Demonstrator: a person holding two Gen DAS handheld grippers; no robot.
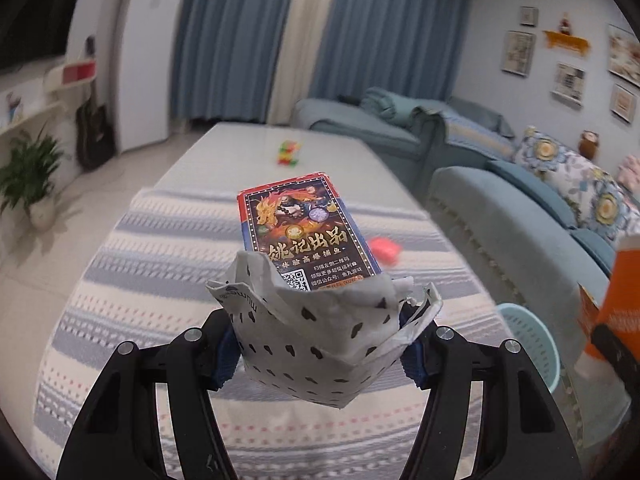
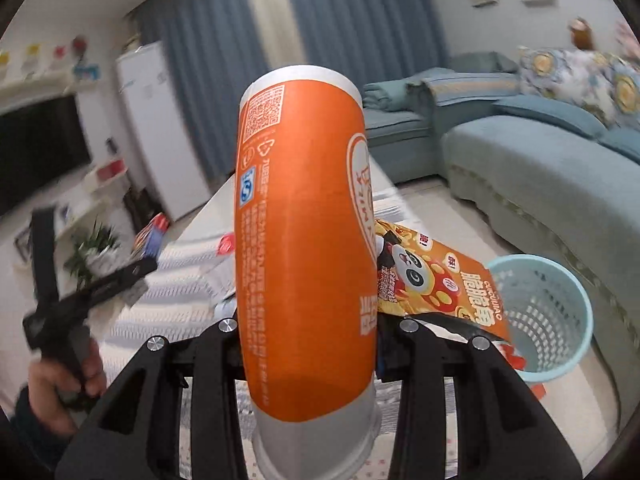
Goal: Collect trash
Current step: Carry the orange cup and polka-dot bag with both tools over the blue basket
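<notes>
2 tools grip trash — left tool (image 1: 320, 332) clamps spotted paper and card box; right tool (image 2: 308, 344) clamps orange cup.

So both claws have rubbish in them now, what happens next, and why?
Probably the right gripper swings right and lowers over the light blue basket. It is clamped on an orange cup with a snack wrapper, and the basket stands open just beside it. The left gripper holds a spotted wrapper and a card box.
</notes>
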